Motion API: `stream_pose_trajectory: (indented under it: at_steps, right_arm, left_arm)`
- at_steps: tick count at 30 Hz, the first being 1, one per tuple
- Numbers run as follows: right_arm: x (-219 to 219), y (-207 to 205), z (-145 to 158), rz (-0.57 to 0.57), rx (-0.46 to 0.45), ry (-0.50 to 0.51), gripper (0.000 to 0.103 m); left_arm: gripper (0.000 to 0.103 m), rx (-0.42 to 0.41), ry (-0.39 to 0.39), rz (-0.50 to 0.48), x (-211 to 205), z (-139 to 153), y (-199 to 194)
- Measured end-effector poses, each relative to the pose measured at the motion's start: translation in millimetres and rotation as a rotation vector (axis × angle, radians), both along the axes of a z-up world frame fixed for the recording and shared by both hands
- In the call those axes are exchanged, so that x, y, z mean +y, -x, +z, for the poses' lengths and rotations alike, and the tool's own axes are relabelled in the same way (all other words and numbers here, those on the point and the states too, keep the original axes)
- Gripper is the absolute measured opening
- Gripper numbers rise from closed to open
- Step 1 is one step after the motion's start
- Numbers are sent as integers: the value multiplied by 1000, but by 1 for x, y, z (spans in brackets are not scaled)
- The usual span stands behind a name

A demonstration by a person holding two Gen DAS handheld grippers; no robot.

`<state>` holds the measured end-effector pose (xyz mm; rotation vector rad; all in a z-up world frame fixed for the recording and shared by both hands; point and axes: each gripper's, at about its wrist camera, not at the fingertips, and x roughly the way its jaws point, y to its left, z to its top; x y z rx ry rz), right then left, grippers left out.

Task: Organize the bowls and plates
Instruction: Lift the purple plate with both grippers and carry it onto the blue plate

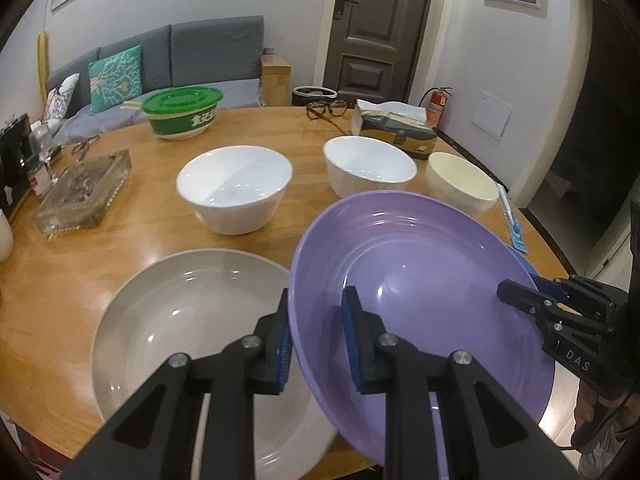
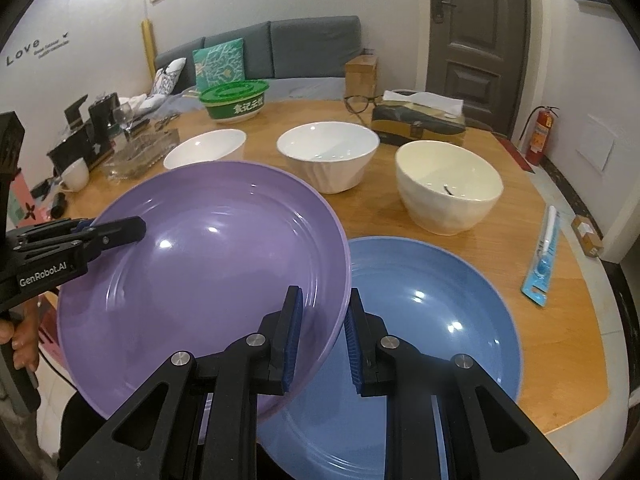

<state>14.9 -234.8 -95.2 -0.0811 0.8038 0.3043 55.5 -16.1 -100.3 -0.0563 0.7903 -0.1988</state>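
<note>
A purple plate [image 1: 424, 304] [image 2: 208, 280] is held off the table, tilted. My left gripper [image 1: 318, 340] is shut on its left rim, and it shows in the right wrist view [image 2: 120, 232]. My right gripper [image 2: 324, 340] is shut on its right rim, and it shows in the left wrist view [image 1: 520, 296]. A grey plate [image 1: 184, 328] lies under the left side. A blue plate [image 2: 420, 340] lies under the right side. Two white bowls [image 1: 236, 192] [image 1: 368, 164] and a cream bowl [image 1: 460, 180] stand behind in a row.
On the round wooden table [image 1: 152, 152]: a green-lidded container [image 1: 182, 110], a glass ashtray [image 1: 84, 192], glasses [image 1: 328, 108], a tissue box [image 1: 396, 124], a packaged toothbrush [image 2: 544, 256], a white mug [image 2: 76, 176]. A sofa and door stand behind.
</note>
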Motion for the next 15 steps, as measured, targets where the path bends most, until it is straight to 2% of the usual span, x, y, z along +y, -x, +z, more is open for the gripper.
stream_pose_trajectory:
  at_steps: [15]
  right_arm:
    - [-71,14,2,-119,-25,-30,15]
  left_arm:
    - [21,23,-30,-107,-70,2,-10]
